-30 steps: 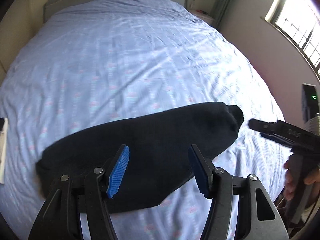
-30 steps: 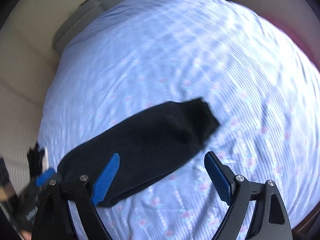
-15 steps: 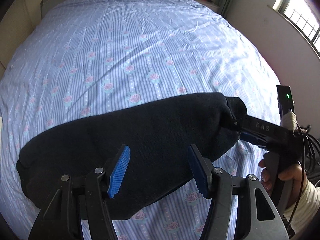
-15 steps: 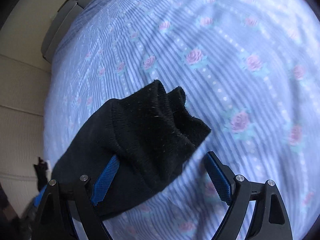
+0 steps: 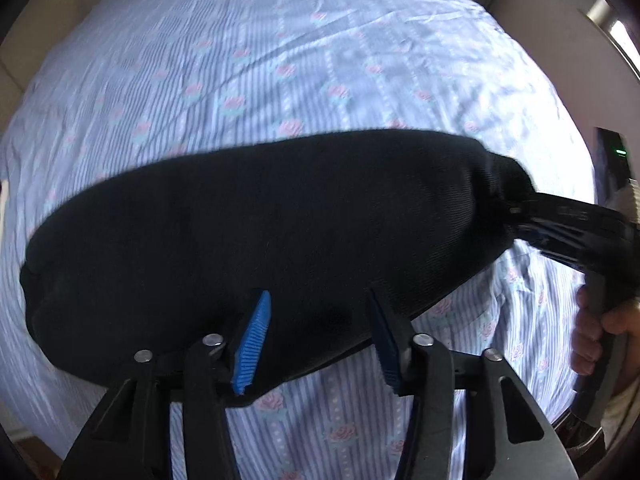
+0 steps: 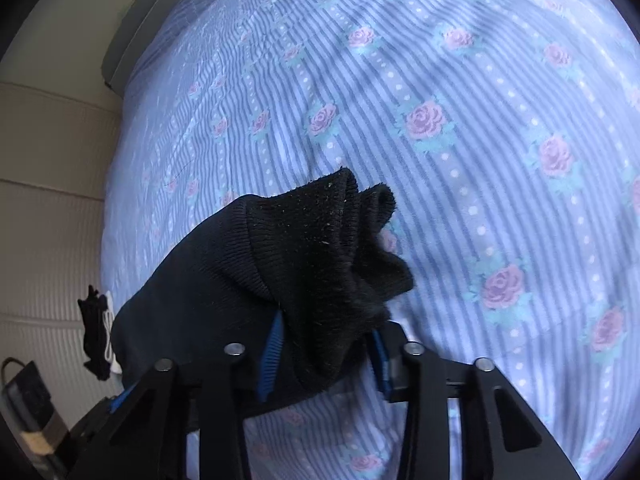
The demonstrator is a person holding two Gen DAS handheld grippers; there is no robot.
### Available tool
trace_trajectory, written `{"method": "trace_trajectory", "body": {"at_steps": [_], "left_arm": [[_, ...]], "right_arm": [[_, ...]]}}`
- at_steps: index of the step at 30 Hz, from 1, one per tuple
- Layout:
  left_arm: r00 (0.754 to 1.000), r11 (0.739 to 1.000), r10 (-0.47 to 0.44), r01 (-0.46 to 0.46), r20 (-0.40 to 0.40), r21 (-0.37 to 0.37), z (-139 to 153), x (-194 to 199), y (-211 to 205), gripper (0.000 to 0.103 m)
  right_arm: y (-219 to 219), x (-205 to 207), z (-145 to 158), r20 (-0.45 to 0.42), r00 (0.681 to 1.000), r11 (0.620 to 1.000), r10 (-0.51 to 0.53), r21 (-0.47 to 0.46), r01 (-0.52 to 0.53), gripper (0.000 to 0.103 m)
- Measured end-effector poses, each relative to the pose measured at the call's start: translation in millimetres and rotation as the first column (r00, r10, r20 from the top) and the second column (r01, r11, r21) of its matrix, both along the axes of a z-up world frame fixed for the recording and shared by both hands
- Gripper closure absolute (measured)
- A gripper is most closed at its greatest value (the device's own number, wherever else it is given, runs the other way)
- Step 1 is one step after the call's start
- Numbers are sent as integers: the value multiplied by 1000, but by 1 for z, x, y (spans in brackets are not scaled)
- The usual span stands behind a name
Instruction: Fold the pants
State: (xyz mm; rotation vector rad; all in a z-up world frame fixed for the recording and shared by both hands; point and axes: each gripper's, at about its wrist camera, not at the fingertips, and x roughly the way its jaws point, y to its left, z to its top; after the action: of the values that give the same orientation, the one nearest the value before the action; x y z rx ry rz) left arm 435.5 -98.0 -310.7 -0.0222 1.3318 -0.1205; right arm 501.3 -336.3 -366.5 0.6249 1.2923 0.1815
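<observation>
Black pants (image 5: 260,232) lie folded lengthwise across a bed with a blue striped rose-print sheet (image 5: 280,60). My left gripper (image 5: 318,340) is open, its blue pads over the near edge of the pants' middle. My right gripper (image 6: 324,356) has closed on the ribbed cuff end of the pants (image 6: 320,248), with bunched cloth between the blue pads. In the left wrist view the right gripper (image 5: 520,216) meets the right end of the pants, held by a hand (image 5: 592,332).
A padded beige headboard or wall (image 6: 48,184) runs along the bed's left side in the right wrist view. A small black item (image 6: 96,336) lies by the bed's edge. A window (image 5: 620,28) is at the far right.
Both grippers moved in closer to the pants. The right gripper's jaws narrowed from wide open onto the cuff end. The left gripper stayed open.
</observation>
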Motion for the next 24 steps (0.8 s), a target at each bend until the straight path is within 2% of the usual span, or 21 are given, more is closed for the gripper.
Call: {"method": "trace_trajectory", "body": {"at_steps": [10,14,16,19,24], "left_arm": [[984,987,156,-159,-86,-34,-30,-13,12,62],[981,985,172,-172,-96,2,-39,-12,7,62],[984,989,145,-143,-103,31,-39,-11,3,62],[989,993,117,-114,-93,33,-18,-14,3,63],[994,994,106,-107,37,26,45,-41,22,63]], "right_arm": [[-13,-36,49,84,996,1000,15,-25,-13,76],[-6,-38,59,99,994,998,50,-46,-46,76],[-4,-38,64,105,992,996,64,-66,-57,76],[6,-38,77,129,988,991,86,-111,-72,76],[35,-43,119,213,964,971,160,-212,-114,76]]}}
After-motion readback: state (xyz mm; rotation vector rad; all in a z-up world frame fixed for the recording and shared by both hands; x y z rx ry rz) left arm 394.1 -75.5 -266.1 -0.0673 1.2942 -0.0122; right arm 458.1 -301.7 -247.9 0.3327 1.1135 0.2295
